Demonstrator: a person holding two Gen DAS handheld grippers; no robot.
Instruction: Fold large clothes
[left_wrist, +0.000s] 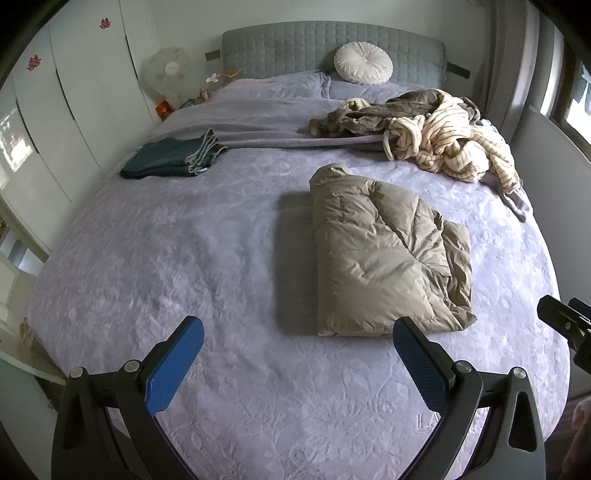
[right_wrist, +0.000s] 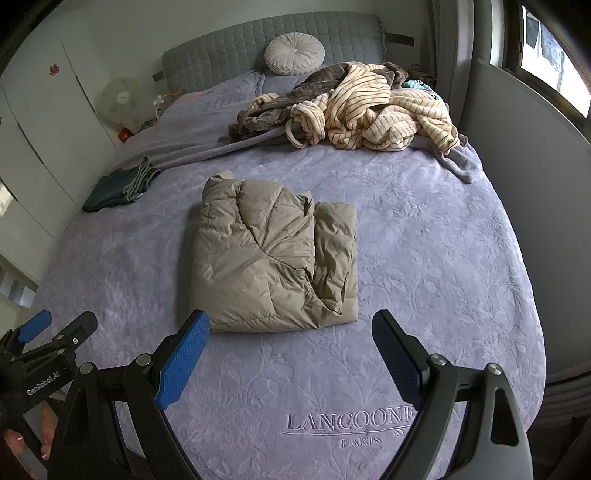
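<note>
A tan puffer jacket lies folded into a compact rectangle in the middle of the lilac bedspread. My left gripper is open over bare bedspread, near the jacket's front edge and to its left, nothing between its blue pads. My right gripper is open too, just short of the jacket's near edge, and holds nothing. Each gripper shows at the edge of the other's view. A heap of unfolded clothes, striped cream and grey-brown, sits near the headboard on the right.
Folded dark garments lie at the bed's left edge. A round white cushion leans on the grey headboard. White wardrobes and a fan stand left; a wall and window are right.
</note>
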